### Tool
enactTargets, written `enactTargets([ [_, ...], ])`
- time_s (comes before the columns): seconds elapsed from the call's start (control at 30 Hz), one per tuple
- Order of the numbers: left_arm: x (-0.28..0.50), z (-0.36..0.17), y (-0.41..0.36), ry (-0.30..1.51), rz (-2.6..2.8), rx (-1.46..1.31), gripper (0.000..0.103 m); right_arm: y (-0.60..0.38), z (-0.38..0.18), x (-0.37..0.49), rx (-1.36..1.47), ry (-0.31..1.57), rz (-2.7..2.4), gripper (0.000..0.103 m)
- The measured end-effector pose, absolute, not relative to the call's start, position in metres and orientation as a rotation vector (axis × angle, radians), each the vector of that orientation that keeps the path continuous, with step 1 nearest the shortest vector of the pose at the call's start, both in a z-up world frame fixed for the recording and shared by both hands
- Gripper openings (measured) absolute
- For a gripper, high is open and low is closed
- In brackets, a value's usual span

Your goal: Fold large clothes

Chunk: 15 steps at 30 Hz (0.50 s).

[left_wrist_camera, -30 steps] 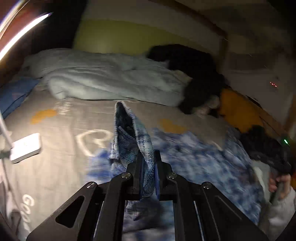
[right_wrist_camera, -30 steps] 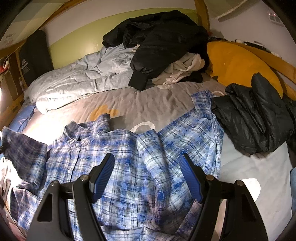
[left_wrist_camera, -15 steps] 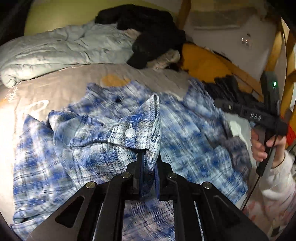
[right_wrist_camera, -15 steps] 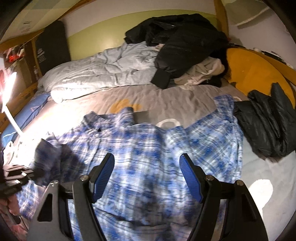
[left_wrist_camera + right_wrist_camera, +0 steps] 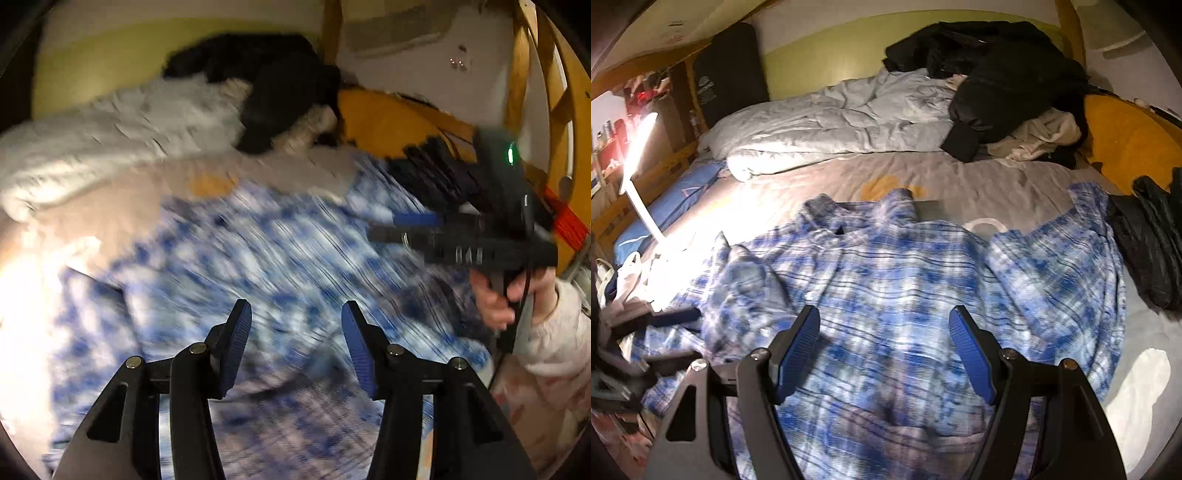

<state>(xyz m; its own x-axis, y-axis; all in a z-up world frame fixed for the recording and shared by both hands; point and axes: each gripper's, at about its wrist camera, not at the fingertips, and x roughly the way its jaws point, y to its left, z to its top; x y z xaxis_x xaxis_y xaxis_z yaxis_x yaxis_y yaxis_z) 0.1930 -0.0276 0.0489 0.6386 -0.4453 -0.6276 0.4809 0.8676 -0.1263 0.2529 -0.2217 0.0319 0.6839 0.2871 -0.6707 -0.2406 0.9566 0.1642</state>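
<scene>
Right wrist view: bare grey bedsheet (image 5: 979,177) lies beyond the right gripper (image 5: 884,332), jaws wide, empty; plaid shirt (image 5: 886,266) spreads beneath. Left gripper (image 5: 291,325) is opening, empty.

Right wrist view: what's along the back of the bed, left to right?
Lamp → blue pillow → pale duvet → black jacket → cream garment → orange cushion
</scene>
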Motion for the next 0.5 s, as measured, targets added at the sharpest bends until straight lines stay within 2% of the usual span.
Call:
enactTargets([
  [0.2, 0.196, 0.081, 0.027, 0.609, -0.359, -0.012, 0.057, -0.185, 0.015, 0.249, 0.063, 0.807, 0.46, 0.06],
  [0.5, 0.206, 0.086, 0.103, 0.602, -0.195, -0.14, 0.061, -0.135, -0.032, 0.258, 0.084, 0.973, 0.571, 0.059],
])
